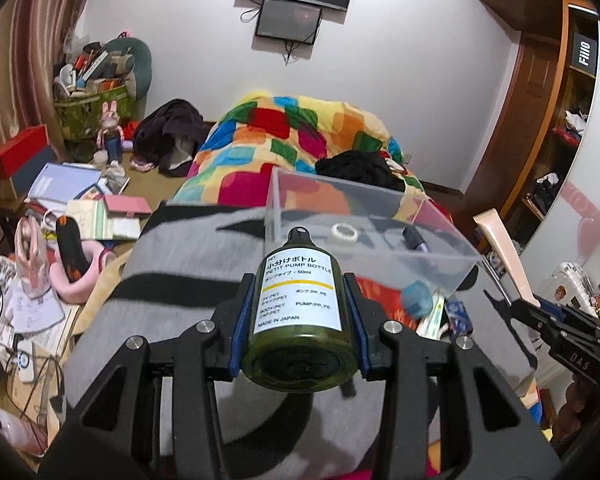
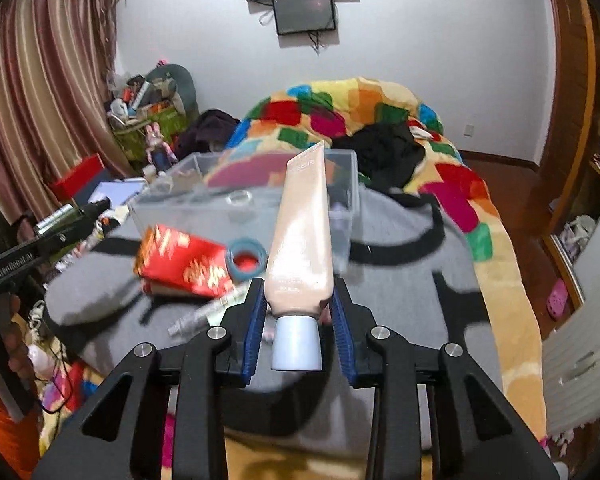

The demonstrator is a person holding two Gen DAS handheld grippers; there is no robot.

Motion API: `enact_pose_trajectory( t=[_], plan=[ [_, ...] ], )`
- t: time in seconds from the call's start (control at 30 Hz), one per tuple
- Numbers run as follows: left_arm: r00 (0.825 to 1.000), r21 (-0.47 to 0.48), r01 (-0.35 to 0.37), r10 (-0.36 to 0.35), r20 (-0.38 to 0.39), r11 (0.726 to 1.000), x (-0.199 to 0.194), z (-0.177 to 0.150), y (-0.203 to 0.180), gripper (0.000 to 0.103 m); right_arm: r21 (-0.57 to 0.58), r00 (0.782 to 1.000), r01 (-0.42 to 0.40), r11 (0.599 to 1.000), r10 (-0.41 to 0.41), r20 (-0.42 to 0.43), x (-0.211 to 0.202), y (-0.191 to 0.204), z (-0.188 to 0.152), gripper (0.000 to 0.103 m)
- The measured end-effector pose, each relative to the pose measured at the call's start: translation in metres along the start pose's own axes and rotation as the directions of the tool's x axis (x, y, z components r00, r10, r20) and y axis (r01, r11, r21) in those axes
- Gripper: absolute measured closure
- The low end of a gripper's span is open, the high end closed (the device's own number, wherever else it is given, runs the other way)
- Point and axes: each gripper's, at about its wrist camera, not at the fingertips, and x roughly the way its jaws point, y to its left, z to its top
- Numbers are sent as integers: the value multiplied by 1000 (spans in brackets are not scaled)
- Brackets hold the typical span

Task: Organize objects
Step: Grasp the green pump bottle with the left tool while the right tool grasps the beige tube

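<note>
My left gripper (image 1: 300, 280) is shut on a dark green pump bottle (image 1: 300, 312) with a white label, held above the grey blanket, just short of the clear plastic box (image 1: 440, 240). The box holds a clear tape ring (image 1: 344, 233) and a dark small item (image 1: 414, 239). My right gripper (image 2: 300, 284) is shut on a beige cream tube (image 2: 302, 240) with a pale blue cap, pointing up in front of the box (image 2: 172, 204). The tube also shows in the left wrist view (image 1: 504, 252).
A red packet (image 2: 184, 264), a blue tape ring (image 2: 246, 260) and a silver tube (image 2: 204, 314) lie on the grey blanket (image 2: 400, 280) near the box. A colourful quilt (image 1: 284, 140) with black clothes lies behind. Clutter covers the floor on the left (image 1: 60, 220). Shelves stand on the right (image 1: 560, 140).
</note>
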Motion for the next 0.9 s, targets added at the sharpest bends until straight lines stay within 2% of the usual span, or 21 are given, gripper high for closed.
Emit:
enact_pose_trajectory(
  t=[0.33, 0.5, 0.7, 0.83, 0.9],
  plan=[
    [997, 12, 46, -45, -68, 999, 46, 35, -13, 62, 25, 999, -49, 998, 50, -19, 47, -12, 50, 74],
    [988, 5, 60, -59, -142, 998, 80, 49, -14, 62, 50, 989, -113, 992, 117, -91, 83, -17, 69, 74],
    [977, 8, 57, -54, -206, 998, 110, 58, -18, 62, 10, 966, -184, 983, 183, -182, 119, -10, 75, 74],
    [973, 35, 40, -31, -229, 999, 121, 59, -23, 62, -6, 953, -204, 979, 197, -232, 138, -8, 78, 74],
    [973, 50, 34, -21, -231, 998, 125, 59, -26, 62, -8, 953, -197, 980, 190, -238, 141, -8, 79, 74]
  ],
)
